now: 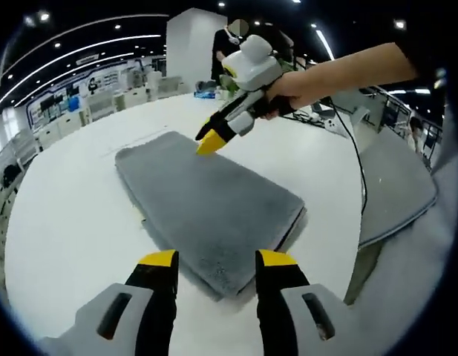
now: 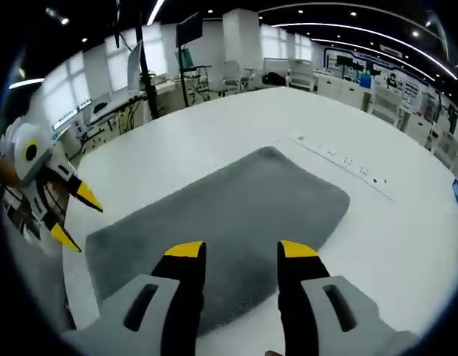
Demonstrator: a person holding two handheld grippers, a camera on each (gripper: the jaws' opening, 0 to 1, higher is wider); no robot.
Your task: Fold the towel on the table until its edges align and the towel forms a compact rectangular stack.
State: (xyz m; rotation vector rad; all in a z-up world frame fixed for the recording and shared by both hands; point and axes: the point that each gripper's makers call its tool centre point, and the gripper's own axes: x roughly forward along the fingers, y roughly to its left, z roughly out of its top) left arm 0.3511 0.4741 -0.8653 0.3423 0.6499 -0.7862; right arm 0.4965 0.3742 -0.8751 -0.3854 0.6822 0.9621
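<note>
Grey and plush, the towel (image 1: 210,208) lies folded flat on the white worktop (image 1: 73,222) as a long rectangle, with a second layer showing along its near corner in the left gripper view, where the lower edge peeks out a little past the upper one. In that view the left gripper (image 1: 217,258) rises from the bottom with its yellow-tipped jaws apart and nothing between them, hanging just above the towel's near end. The right gripper (image 1: 208,141) comes in from the upper right, held by a person's hand (image 1: 288,89); its yellow tips appear close together and hang over the far part of the towel, though whether they touch the cloth I cannot tell. In the right gripper view the towel (image 2: 229,215) spreads across the worktop (image 2: 214,133) ahead, its far corners rounded, and the right gripper (image 2: 234,251) shows its own jaws apart and empty above the towel's near edge. The left gripper (image 2: 73,215) enters from the left there, its two yellow tips spread apart beside the towel's left end. A thin strip with small marks (image 2: 340,159) lies on the worktop just beyond the towel. Rows of benches and ceiling lights sit in the background, and a second grey cloth (image 1: 396,185) hangs at the right of the left gripper view.
</note>
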